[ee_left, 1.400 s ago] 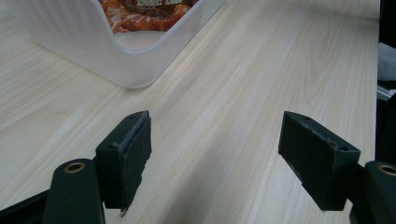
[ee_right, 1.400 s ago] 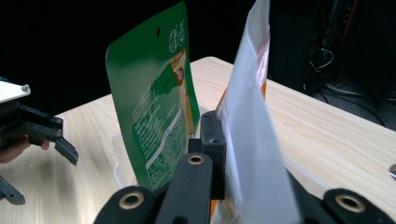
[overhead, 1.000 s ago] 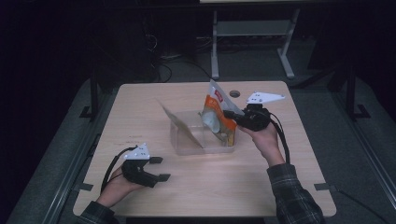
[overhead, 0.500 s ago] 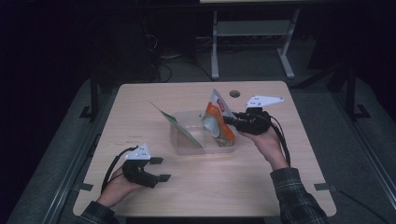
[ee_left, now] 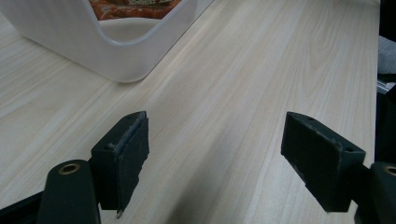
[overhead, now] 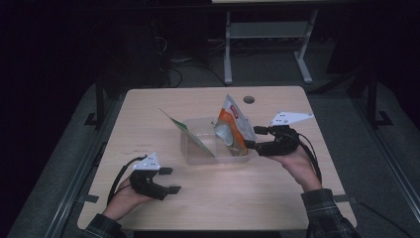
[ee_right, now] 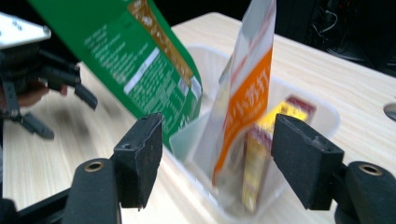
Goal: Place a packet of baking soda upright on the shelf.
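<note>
A clear plastic container (overhead: 198,154) sits mid-table. An orange-and-white packet (overhead: 232,126) stands upright in its right end, and a green packet (overhead: 185,131) leans out over its left side. My right gripper (overhead: 253,138) is just right of the container, open; its jaws have just been opening and touch nothing. In the right gripper view the orange packet (ee_right: 245,88) stands beyond the jaws of that gripper (ee_right: 217,158), beside the green packet (ee_right: 140,60). My left gripper (overhead: 172,180) rests open near the front left, nothing between its pads (ee_left: 123,154).
A yellow packet (ee_right: 266,140) lies inside the container behind the orange one. The container's corner (ee_left: 116,51) shows ahead of the left jaws. A round hole (overhead: 248,99) sits in the table's far side. Bare wood lies in front of the container.
The right gripper's jaws opened and let go of the orange packet, which now stands in the container. The right hand drew back toward the near right. The left hand stayed put.
</note>
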Demonstrator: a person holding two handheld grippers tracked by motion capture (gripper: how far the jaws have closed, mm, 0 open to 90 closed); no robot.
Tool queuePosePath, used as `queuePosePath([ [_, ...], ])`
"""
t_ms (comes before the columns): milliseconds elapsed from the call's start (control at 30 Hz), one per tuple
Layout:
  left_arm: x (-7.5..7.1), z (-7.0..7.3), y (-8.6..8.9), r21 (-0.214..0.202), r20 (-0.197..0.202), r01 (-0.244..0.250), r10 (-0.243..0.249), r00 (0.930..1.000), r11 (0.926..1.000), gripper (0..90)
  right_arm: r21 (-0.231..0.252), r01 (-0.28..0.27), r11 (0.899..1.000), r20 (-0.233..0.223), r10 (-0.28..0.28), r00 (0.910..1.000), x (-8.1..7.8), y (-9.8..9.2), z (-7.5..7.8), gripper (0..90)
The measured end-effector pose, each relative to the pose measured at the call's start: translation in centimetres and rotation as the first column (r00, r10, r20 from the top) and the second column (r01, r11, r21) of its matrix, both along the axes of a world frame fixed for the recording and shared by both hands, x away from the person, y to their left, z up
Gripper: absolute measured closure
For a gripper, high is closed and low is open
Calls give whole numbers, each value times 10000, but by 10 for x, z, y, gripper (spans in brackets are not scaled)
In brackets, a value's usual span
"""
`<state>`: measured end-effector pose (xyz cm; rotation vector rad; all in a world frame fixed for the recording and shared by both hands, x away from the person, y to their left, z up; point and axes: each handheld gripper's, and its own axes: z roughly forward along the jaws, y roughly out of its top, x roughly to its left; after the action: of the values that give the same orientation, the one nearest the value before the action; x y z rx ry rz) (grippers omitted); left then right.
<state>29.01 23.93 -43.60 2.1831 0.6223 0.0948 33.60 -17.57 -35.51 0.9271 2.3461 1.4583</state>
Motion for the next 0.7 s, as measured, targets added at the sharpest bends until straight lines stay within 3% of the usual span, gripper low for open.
queuePosePath([
  [300,0,0,0,-44,-59,17,-17,10000,10000,229,-270,45,9996,-185,-50,9998,-23,-22,-14,310],
  [467,0,-1,1,195,70,249,-250,9997,9995,228,-342,94,9994,-297,-105,9995,-34,-33,-29,301],
  [700,-3,-3,3,385,145,358,-364,9992,9986,222,-944,186,9954,-315,-217,9993,-45,-39,-51,280],
])
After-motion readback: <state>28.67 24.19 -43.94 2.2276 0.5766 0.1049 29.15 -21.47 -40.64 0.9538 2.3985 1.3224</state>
